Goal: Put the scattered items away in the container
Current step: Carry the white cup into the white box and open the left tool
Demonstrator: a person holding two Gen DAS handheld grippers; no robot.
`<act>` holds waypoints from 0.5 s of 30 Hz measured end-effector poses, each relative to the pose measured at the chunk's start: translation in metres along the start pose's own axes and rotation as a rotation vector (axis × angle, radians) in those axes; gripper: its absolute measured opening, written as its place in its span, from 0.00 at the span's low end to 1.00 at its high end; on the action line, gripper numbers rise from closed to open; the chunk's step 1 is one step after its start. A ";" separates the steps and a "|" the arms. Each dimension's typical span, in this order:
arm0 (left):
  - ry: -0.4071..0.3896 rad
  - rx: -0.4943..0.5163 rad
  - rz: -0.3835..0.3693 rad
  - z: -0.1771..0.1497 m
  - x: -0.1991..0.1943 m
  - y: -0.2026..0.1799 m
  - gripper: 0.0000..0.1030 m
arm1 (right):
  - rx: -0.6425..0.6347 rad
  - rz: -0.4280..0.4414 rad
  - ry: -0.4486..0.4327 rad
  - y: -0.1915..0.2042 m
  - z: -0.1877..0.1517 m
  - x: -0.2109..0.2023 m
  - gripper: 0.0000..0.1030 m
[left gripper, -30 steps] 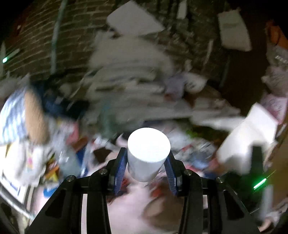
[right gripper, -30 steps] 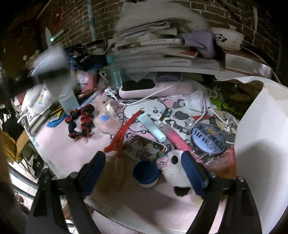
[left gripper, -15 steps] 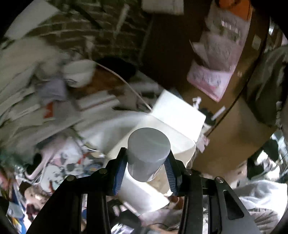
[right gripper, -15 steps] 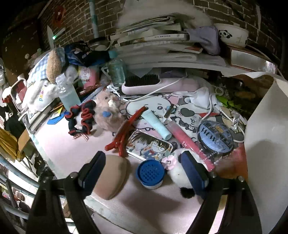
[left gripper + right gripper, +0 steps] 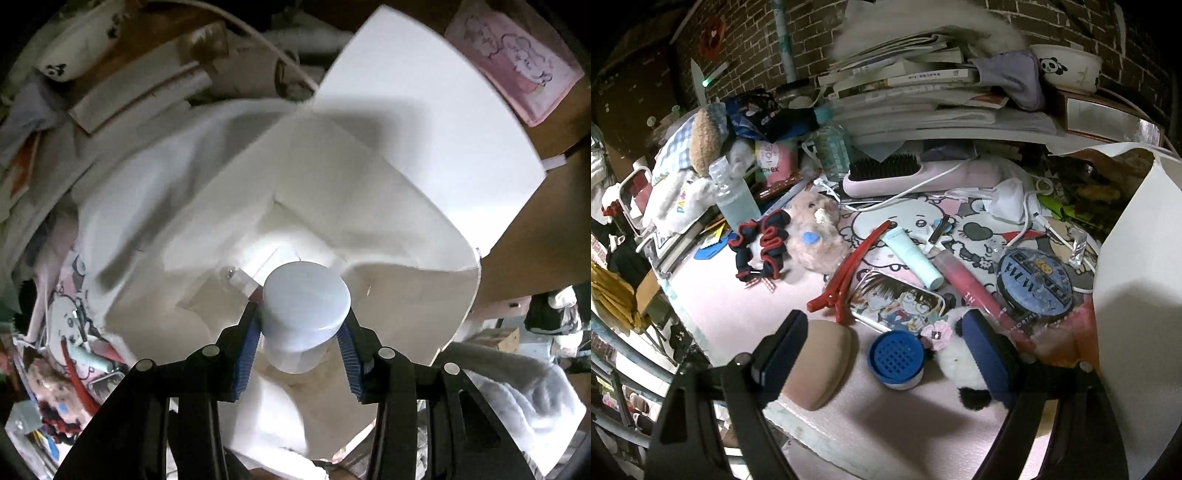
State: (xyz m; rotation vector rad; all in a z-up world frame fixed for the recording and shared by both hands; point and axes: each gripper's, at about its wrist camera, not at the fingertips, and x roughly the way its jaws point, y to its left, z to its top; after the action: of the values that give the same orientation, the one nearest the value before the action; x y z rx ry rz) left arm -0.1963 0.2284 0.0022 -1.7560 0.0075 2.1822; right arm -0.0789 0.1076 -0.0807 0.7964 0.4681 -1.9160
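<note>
Left wrist view: left gripper (image 5: 301, 334) clamps a white jar (image 5: 304, 314) over the open white box (image 5: 406, 155), seemingly poised for release, while the right gripper (image 5: 886, 354), jaws spread and empty, hangs above the clutter around a blue cap (image 5: 895, 358).

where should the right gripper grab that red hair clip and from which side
Grip the red hair clip across its long narrow arms near the middle, coming straight down from above with the right gripper. It lies flat on the pink mat, running diagonally, so turn the jaws crosswise to it. Its lower end sits close to the picture tin, so the upper half probably gives more room.
</note>
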 end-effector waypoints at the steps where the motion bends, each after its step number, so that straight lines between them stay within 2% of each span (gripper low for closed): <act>1: 0.011 0.007 0.000 -0.001 0.001 -0.001 0.41 | -0.002 0.001 0.000 -0.001 0.000 0.000 0.82; 3: 0.010 0.025 -0.011 -0.002 -0.001 -0.003 0.53 | -0.001 0.004 -0.001 -0.001 -0.001 -0.001 0.82; 5: -0.019 0.053 0.019 -0.005 -0.008 -0.006 0.74 | -0.007 0.001 -0.003 -0.001 -0.001 -0.001 0.82; 9: -0.106 0.136 0.070 -0.014 -0.040 -0.011 0.75 | -0.007 0.012 -0.029 -0.004 -0.007 -0.005 0.82; 12: -0.239 0.190 0.126 -0.034 -0.081 -0.010 0.84 | -0.016 0.028 -0.071 -0.005 -0.015 -0.009 0.82; 15: -0.371 0.185 0.185 -0.055 -0.118 0.001 0.90 | -0.024 0.043 -0.114 -0.005 -0.023 -0.014 0.82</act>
State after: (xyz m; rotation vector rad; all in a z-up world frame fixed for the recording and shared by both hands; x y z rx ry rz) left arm -0.1231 0.1849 0.1007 -1.2776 0.2821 2.5171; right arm -0.0712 0.1329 -0.0873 0.6729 0.4003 -1.9005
